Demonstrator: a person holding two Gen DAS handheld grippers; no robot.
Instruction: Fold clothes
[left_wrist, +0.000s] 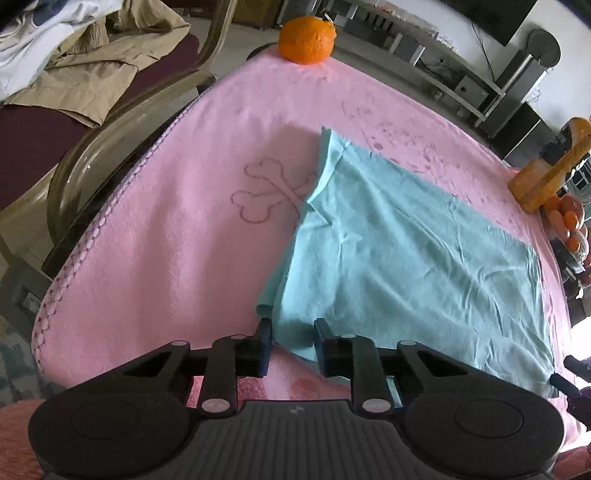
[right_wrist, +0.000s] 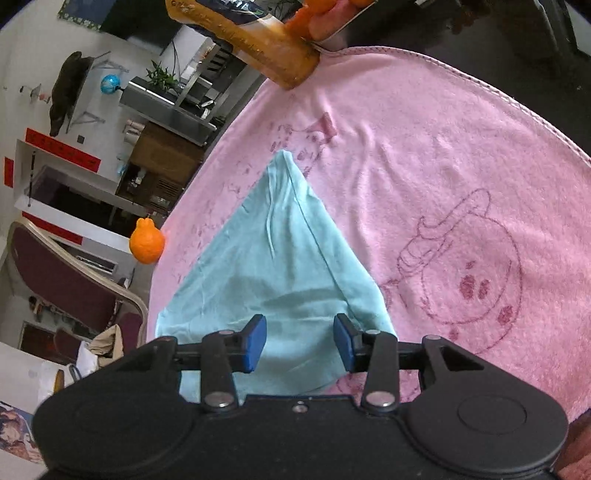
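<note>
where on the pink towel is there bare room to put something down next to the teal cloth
The widest bare patch of the pink fleece towel lies between the light teal cloth, the round orange fruit and the stitched edge by the chair. Another lies over the printed cartoon in the right wrist view. It is crowded by the yellow-orange packet.

looks like a lived-in home, a living or dining room. the table wears a pink blanket stitched with cartoon bones and paw prints, an orange sitting at its far edge. a maroon padded chair beside it holds a heap of clothes. behind, a low media shelf with a speaker under a dark screen. the right wrist view catches red paper banners on a white wall and a potted plant.
</note>
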